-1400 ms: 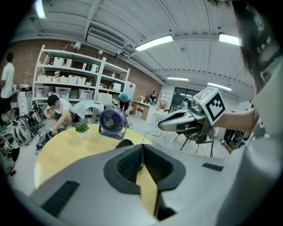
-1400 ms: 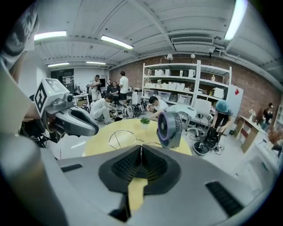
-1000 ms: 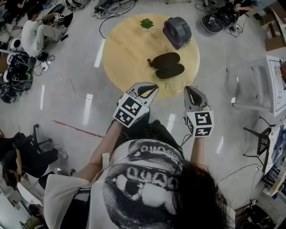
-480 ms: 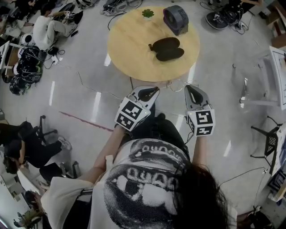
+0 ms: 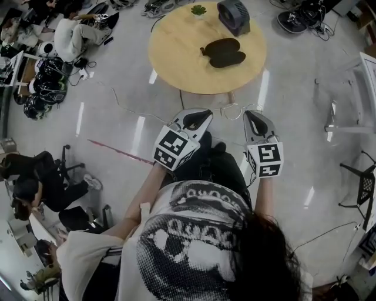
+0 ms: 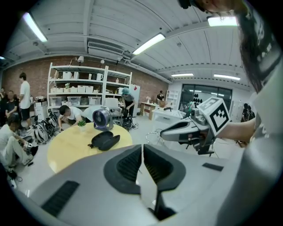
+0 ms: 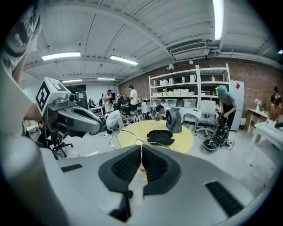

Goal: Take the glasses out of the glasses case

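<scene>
Fingers (image 6: 128,165) of my left gripper (image 5: 205,113) are pressed together with nothing between them; in the left gripper view the two dark pads meet along a thin seam. I hold this gripper low over the grey floor (image 5: 117,88), just short of the near edge of the round wooden table (image 5: 176,53).

Just to its right are the glasses (image 5: 234,110), a thin wire frame off the table and in the air between my two gripper tips. They are well apart from the glasses case (image 5: 223,53). In the right gripper view their round rims (image 7: 125,137) loop out to the left from my jaw tips.

My right gripper (image 5: 248,115) has its fingers (image 7: 154,165) closed on the glasses, pinching the frame at its right end. I cannot tell which part of the frame sits between the pads.

On the table beyond, a small green plant (image 5: 198,9) sits near the far edge. The dark case lies open near the middle, its two halves side by side. A dark fan (image 5: 233,14) stands just beyond the case.
</scene>
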Motion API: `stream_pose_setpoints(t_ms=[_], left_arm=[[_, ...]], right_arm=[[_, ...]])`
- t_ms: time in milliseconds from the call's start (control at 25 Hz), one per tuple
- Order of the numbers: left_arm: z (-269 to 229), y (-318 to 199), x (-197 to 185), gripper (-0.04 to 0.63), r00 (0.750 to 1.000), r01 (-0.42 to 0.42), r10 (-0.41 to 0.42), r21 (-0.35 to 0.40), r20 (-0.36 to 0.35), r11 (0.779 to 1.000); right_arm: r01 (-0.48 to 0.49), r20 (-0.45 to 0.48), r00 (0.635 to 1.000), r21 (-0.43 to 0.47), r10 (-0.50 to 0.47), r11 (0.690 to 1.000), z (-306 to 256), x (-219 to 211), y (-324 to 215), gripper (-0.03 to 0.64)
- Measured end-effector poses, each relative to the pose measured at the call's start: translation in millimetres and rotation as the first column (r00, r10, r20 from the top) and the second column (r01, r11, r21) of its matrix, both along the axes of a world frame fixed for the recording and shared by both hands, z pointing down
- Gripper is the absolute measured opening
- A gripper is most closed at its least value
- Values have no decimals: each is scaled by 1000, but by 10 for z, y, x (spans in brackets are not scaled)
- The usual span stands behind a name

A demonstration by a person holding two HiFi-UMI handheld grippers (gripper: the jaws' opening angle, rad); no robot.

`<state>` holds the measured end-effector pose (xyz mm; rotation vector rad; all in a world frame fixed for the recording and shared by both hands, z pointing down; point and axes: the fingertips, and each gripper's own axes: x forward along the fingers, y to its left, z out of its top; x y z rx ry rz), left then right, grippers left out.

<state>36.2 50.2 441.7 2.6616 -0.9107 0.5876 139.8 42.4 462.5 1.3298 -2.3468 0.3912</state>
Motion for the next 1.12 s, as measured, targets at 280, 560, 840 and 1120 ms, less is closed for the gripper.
stream_pose_setpoints(t_ms=[280, 560, 840, 1120], left_arm=[[-56, 93, -27, 21, 999, 0, 0, -7, 34, 1000], [-11, 112, -145, 21, 999, 3, -2, -13, 48, 1000], [28, 66, -284, 21, 999, -19, 20, -12, 38, 1000], [-59, -48, -414, 21, 999, -50, 50, 7, 11, 999]], right_arm=[[8, 30, 1000, -5, -8, 1000, -14, -52, 63, 8], [14, 24, 1000, -16, -14, 1000, 60, -145, 40, 8], [-17, 14, 1000, -23, 17, 1000, 90, -259, 18, 8], [-41, -1, 999, -21, 41, 999, 26, -426, -41, 8]])
